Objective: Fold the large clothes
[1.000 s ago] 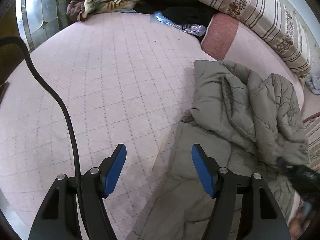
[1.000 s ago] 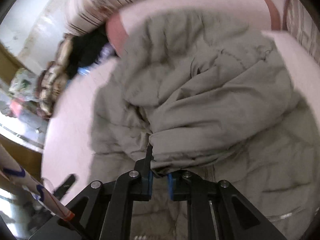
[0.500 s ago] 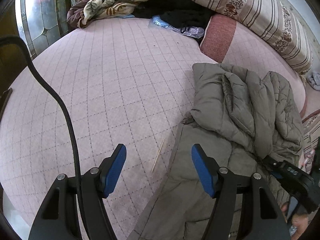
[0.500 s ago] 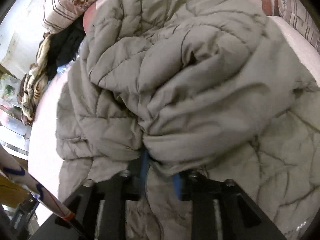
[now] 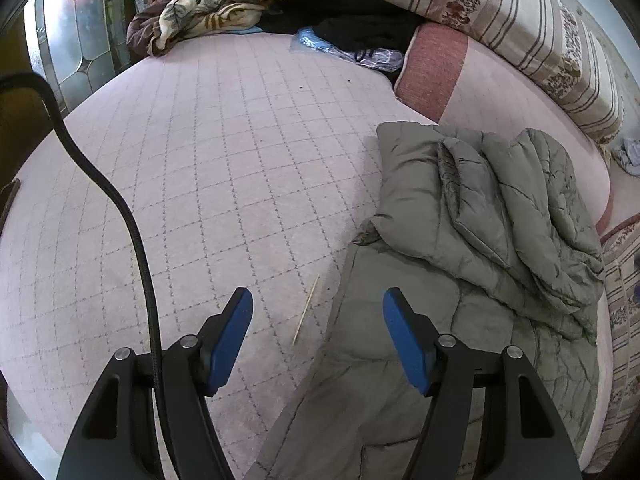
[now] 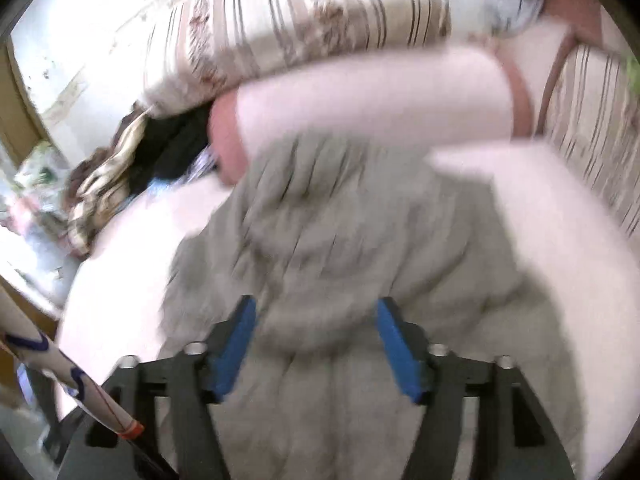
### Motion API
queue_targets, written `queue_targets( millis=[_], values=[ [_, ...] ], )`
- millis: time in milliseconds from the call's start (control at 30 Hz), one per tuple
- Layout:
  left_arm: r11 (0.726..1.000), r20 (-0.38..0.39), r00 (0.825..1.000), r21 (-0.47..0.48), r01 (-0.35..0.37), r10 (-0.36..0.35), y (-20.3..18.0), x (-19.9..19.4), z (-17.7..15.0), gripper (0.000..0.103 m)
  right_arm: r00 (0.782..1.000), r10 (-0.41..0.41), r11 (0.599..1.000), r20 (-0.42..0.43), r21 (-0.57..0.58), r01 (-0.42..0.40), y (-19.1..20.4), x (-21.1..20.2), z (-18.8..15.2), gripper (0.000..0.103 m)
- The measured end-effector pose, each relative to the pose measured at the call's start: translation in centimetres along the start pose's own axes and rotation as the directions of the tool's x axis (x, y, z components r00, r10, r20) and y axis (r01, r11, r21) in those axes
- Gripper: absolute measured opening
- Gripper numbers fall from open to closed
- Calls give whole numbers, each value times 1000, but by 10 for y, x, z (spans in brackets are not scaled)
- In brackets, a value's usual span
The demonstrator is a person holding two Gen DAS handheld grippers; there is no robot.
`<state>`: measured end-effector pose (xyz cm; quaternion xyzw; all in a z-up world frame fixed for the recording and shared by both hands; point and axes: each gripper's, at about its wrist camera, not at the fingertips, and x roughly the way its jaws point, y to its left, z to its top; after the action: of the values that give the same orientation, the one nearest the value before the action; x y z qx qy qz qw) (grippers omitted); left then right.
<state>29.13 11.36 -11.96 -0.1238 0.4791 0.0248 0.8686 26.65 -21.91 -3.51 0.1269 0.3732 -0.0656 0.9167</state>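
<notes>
An olive-grey quilted coat (image 5: pixel 480 216) lies on the pink quilted bed (image 5: pixel 224 168), its upper part folded back over its lower part. My left gripper (image 5: pixel 318 320) hovers open above the coat's left edge, nothing between its blue pads. In the blurred right wrist view the same coat (image 6: pixel 340 248) fills the middle. My right gripper (image 6: pixel 316 328) is raised above it with its jaws opening; the pads press on nothing and the fold lies below them.
A thin wooden stick (image 5: pixel 306 309) lies on the bed beside the coat. Striped pillows (image 5: pixel 500 20), a pink bolster (image 5: pixel 436 68), dark clothes (image 5: pixel 360 20) and a patterned blanket (image 5: pixel 216 4) crowd the far side. A black cable (image 5: pixel 120 208) hangs at left.
My right gripper let go of the coat fold it was shut on, opened and rose away from it. The folded sleeve settled on the coat. The left gripper barely moved.
</notes>
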Motion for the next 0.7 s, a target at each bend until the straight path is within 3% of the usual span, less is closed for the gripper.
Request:
queue_targets(
  millis=[67, 167, 233, 400, 533, 700],
  values=[
    [1000, -4, 1000, 10, -8, 8, -3, 2, -1, 67, 996, -72, 997, 46, -18, 73, 4, 17, 20, 71],
    [1000, -11, 1000, 13, -18, 18, -4, 6, 0, 67, 986, -168, 985, 15, -37, 169, -1, 55, 31, 69],
    [1000, -14, 1000, 10, -20, 20, -2, 7, 2, 67, 978, -206, 978, -30, -47, 204, -7, 78, 23, 61],
    [1000, -19, 1000, 3, -10, 10, -1, 7, 6, 67, 948, -244, 968, -203, -109, 226, -38, 123, -35, 61],
    [1000, -26, 1000, 10, -5, 5, -3, 6, 4, 67, 955, -235, 970, -183, -108, 218, -42, 107, -33, 61],
    [1000, -23, 1000, -2, -3, 3, -3, 6, 5, 67, 993, -118, 993, -22, -18, 118, -22, 49, -2, 61]
  ],
)
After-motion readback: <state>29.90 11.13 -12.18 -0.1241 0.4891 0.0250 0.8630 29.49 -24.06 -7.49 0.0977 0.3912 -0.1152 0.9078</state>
